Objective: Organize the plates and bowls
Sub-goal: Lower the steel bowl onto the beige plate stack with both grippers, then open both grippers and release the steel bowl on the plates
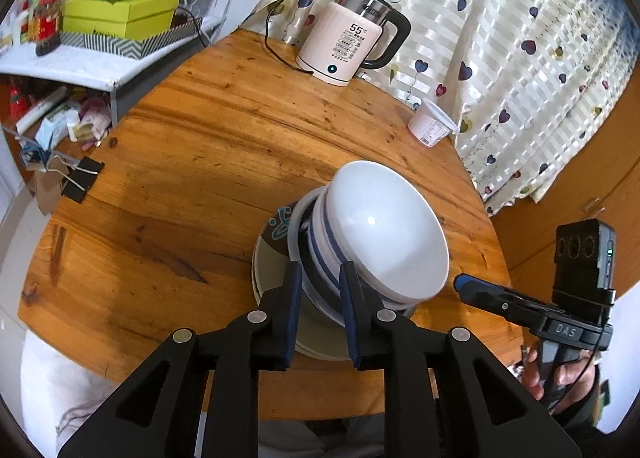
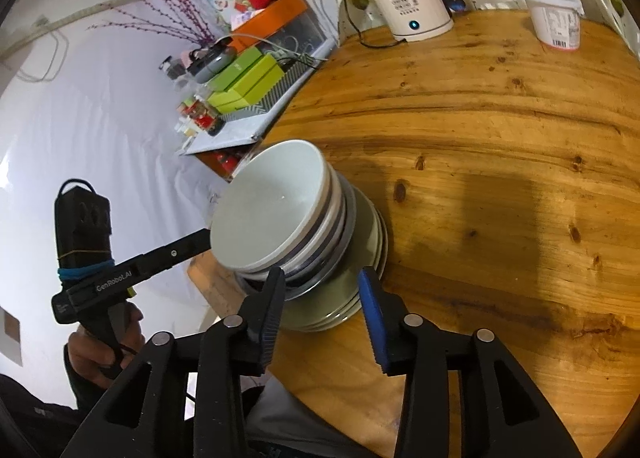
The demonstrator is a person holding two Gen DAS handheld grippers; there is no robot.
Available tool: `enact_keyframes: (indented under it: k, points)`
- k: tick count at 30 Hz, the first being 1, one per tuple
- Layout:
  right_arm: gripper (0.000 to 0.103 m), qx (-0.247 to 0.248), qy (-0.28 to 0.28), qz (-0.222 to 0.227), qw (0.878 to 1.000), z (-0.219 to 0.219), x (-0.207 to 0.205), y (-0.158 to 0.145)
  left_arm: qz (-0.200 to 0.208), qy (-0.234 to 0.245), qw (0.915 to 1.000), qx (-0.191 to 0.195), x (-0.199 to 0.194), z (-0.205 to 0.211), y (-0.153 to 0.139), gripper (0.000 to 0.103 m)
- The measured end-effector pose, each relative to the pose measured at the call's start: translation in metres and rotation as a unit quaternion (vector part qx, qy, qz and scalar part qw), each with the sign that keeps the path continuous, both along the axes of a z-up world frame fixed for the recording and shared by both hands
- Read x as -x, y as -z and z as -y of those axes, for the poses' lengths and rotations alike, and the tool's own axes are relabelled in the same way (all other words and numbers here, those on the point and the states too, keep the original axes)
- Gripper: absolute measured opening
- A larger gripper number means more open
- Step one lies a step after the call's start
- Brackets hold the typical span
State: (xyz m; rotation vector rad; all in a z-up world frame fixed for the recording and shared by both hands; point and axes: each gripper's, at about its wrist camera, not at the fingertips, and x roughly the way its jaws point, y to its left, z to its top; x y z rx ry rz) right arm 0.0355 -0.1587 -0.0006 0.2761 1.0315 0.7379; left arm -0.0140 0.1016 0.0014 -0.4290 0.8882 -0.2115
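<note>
A stack of dishes stands near the front edge of the round wooden table (image 1: 192,162). A white bowl (image 1: 384,226) tops it, nested in blue-striped bowls (image 1: 320,258), on grey-green plates (image 1: 272,270). My left gripper (image 1: 320,286) is open, its jaws just in front of the stack at plate level, holding nothing. My right gripper (image 2: 324,290) is open, its jaws either side of the plates' (image 2: 340,298) near rim, below the white bowl (image 2: 268,210). Each gripper shows in the other's view, left (image 2: 200,242) and right (image 1: 464,284).
A white electric kettle (image 1: 348,46) with a black cord stands at the table's far edge, and a white plastic tub (image 1: 430,124) to its right. A heart-patterned curtain (image 1: 500,58) hangs behind. A cluttered shelf with green boxes (image 1: 120,14) is at the left. Binder clips (image 1: 82,178) grip the table's left edge.
</note>
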Motion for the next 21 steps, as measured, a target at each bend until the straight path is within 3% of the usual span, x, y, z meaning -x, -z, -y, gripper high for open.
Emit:
enact_keyframes:
  k: [4, 10, 21]
  points:
    - [0.045, 0.016, -0.003, 0.016, 1.0, -0.003, 0.009, -0.005, 0.006, 0.0, 0.9997, -0.023, 0.007, 0.01, -0.003, 0.021]
    - [0.049, 0.037, 0.0, 0.036, 0.999, -0.007, 0.021, -0.01, 0.013, 0.003, 0.9989, -0.046, 0.014, 0.021, -0.006, 0.038]
    - [0.051, 0.072, -0.008, 0.062, 0.995, -0.02, 0.036, -0.012, 0.018, 0.001, 0.9965, -0.082, 0.022, 0.032, -0.006, 0.046]
